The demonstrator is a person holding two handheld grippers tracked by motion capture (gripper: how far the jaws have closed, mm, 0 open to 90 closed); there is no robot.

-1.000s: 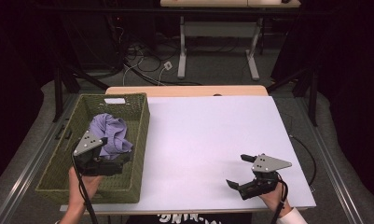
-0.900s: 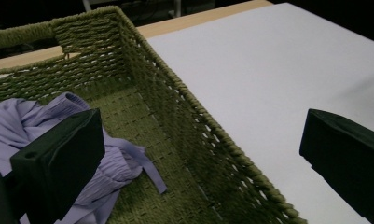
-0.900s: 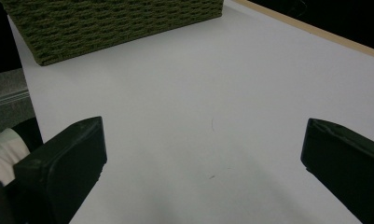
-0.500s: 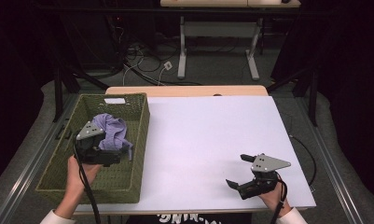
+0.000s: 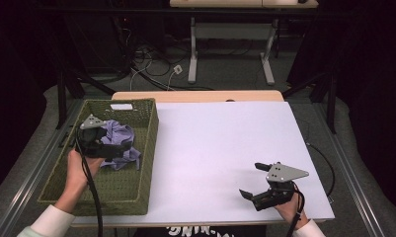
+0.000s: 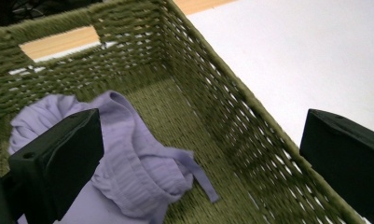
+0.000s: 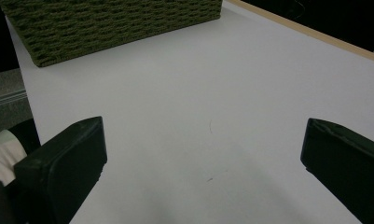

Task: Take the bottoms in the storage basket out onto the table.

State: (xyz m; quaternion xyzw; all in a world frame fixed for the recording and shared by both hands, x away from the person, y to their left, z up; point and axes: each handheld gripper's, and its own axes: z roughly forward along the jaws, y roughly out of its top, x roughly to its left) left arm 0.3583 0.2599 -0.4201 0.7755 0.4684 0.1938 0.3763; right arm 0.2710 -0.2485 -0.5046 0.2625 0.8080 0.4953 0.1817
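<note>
A crumpled lavender cloth (image 5: 120,143) lies inside the green woven basket (image 5: 145,148) at the table's left. My left gripper (image 5: 105,144) hovers over the cloth, held by a hand in a white sleeve. In the left gripper view its jaws stand wide apart, so the left gripper (image 6: 203,133) is open, with the cloth (image 6: 133,172) beneath and beside the left jaw and the basket wall (image 6: 250,121) running under the right one. My right gripper (image 5: 254,180) rests open near the table's front right; in its own view the right gripper (image 7: 203,140) has only bare white tabletop between its jaws.
The white tabletop (image 5: 220,143) stretches between the basket and the right gripper. A handle cut-out (image 5: 121,106) opens the basket's far wall. The basket's outer side (image 7: 110,23) faces the right gripper. Desk legs and cables (image 5: 156,69) lie on the floor beyond.
My left gripper has moved away from the person, toward the basket's far end, and now sits over the cloth. The right gripper has stayed put.
</note>
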